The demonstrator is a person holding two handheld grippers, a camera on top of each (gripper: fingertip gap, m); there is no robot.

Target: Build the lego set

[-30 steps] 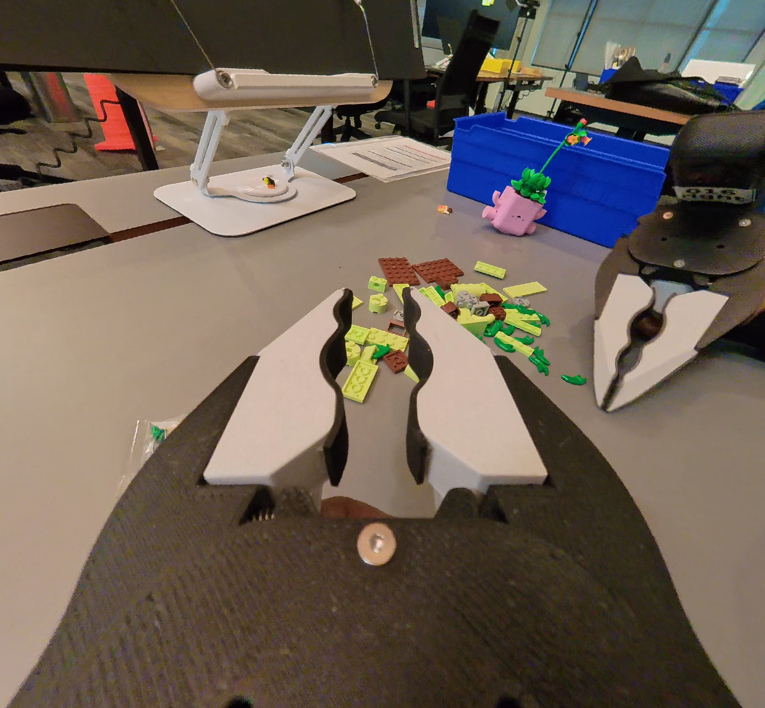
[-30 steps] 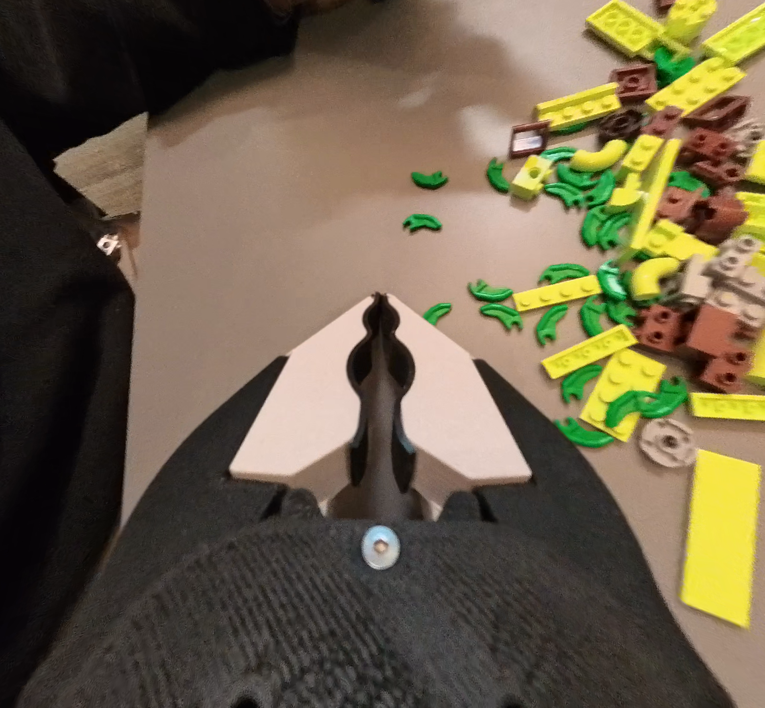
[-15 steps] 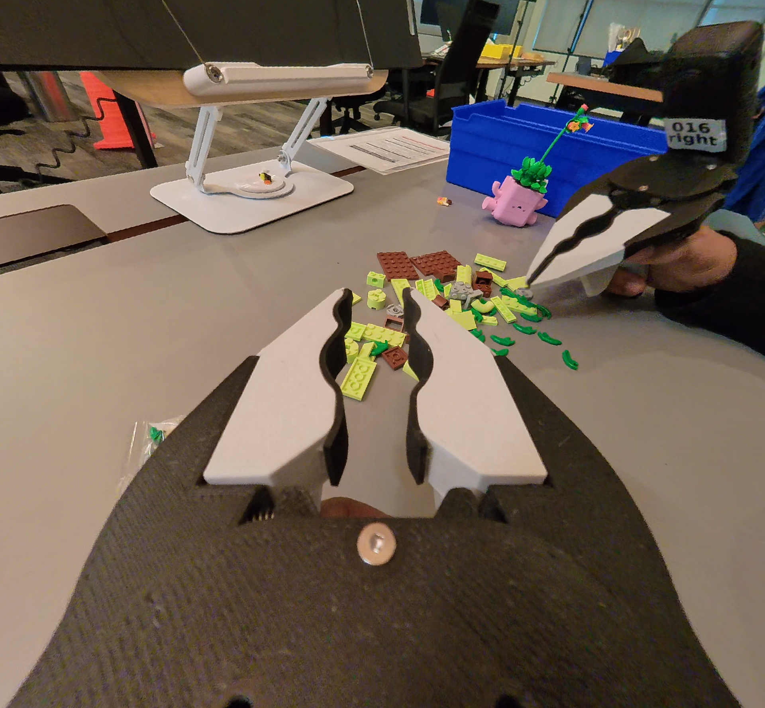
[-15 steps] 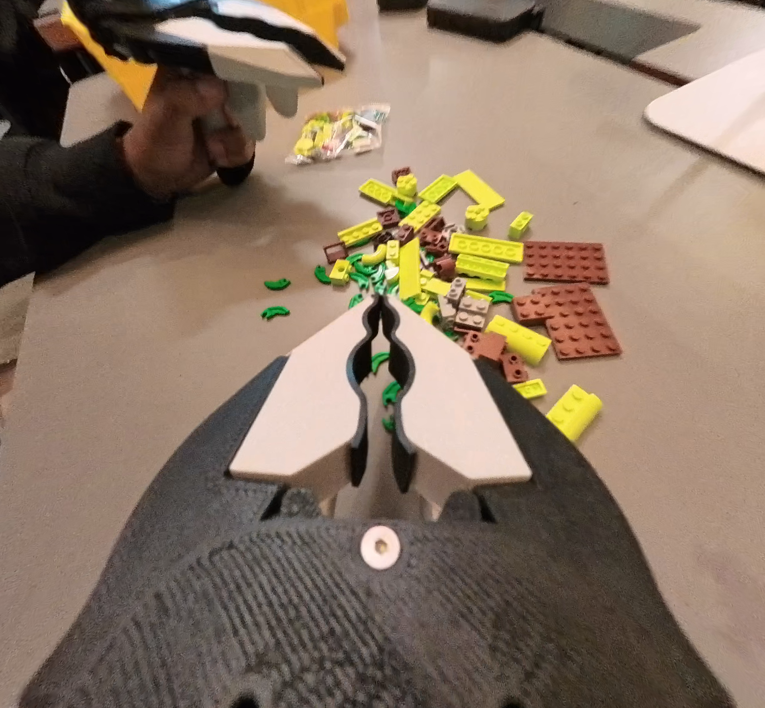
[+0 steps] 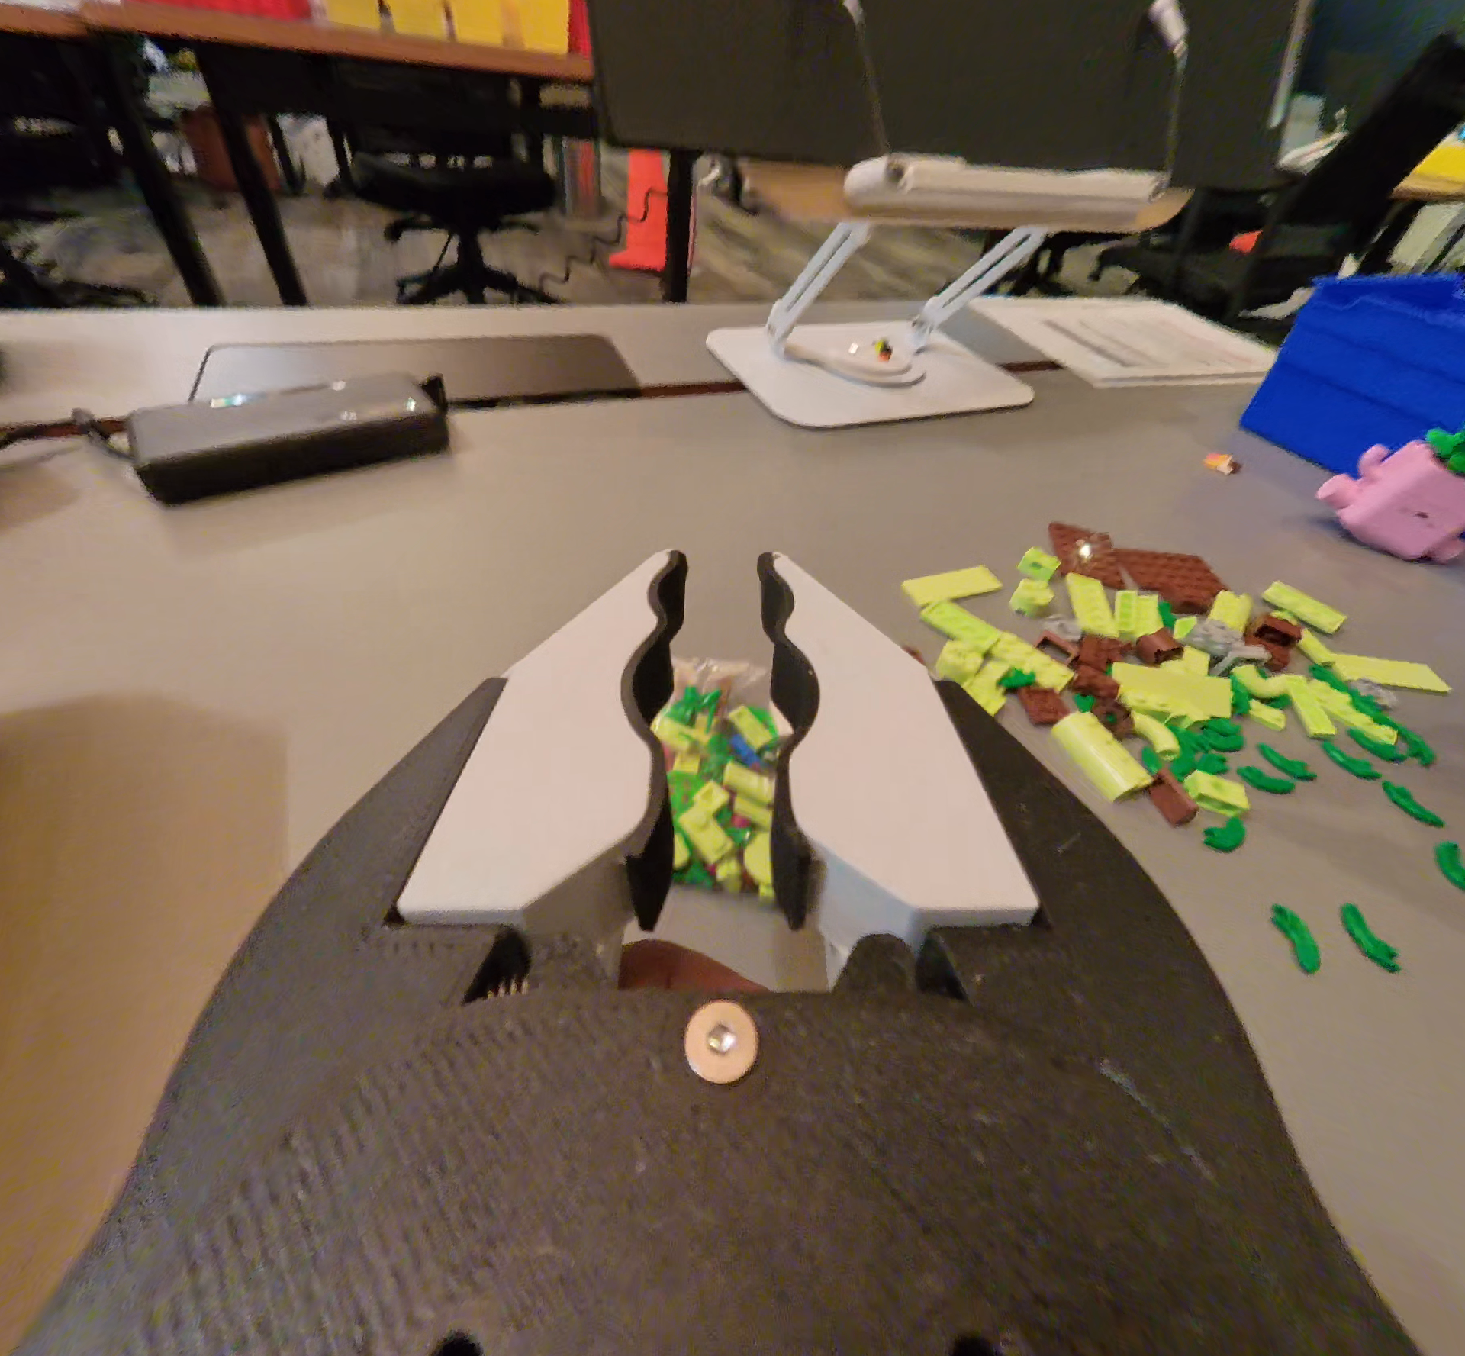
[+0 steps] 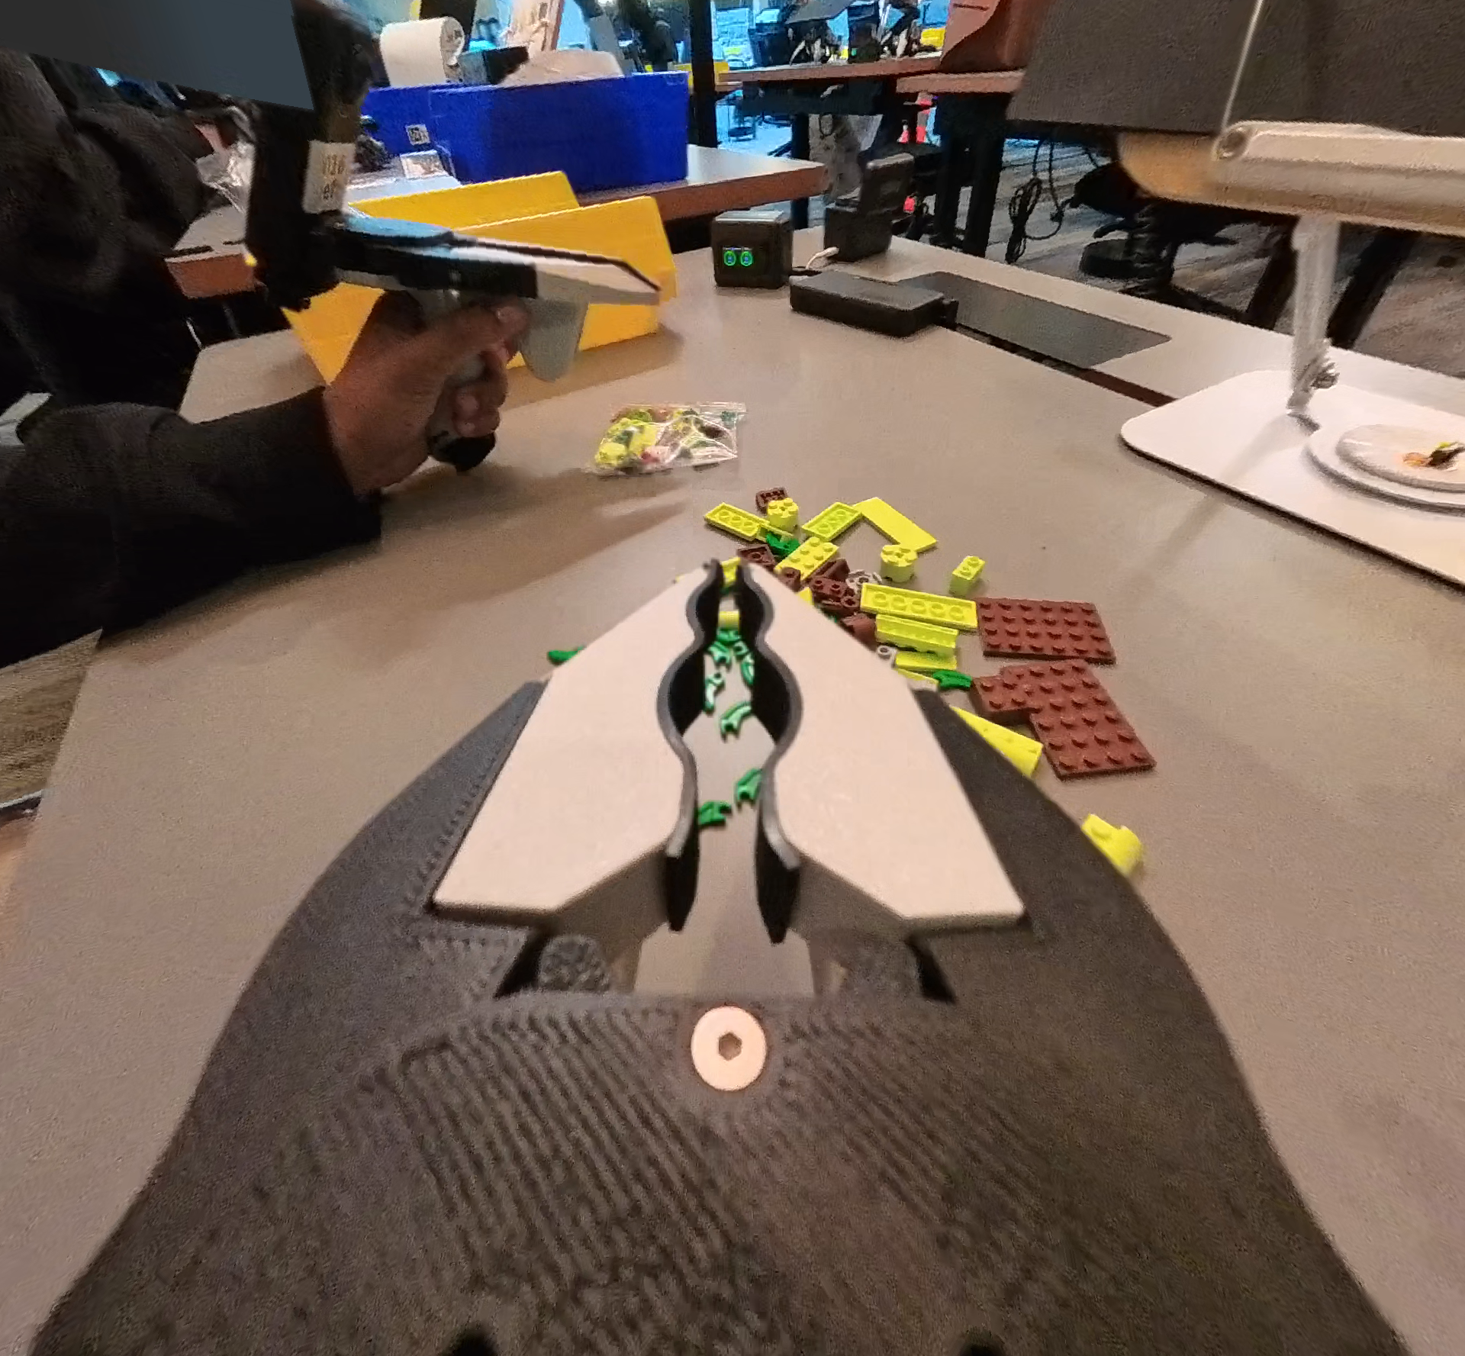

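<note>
The left gripper (image 5: 720, 565) is held level above the surface, its fingers (image 5: 555, 755) parted with a clear gap and nothing clamped between them. The hand (image 6: 432, 398) gripping its handle rests low at the surface, a dark sleeve (image 6: 158, 493) behind it. The right gripper (image 6: 731, 573) angles downward, fingertips nearly meeting, empty.

1. Left gripper (image 5: 720, 561): two pale grey wedge fingers (image 5: 555, 747) with wavy black inner pads, set in a coarse black textured body with one silver screw (image 5: 720, 1040).
2. Right gripper (image 6: 731, 574): same grey fingers, black shell, silver hex screw (image 6: 728, 1059).
3. The hand (image 6: 412, 398) emerges from a black sleeve (image 6: 158, 501).
</note>
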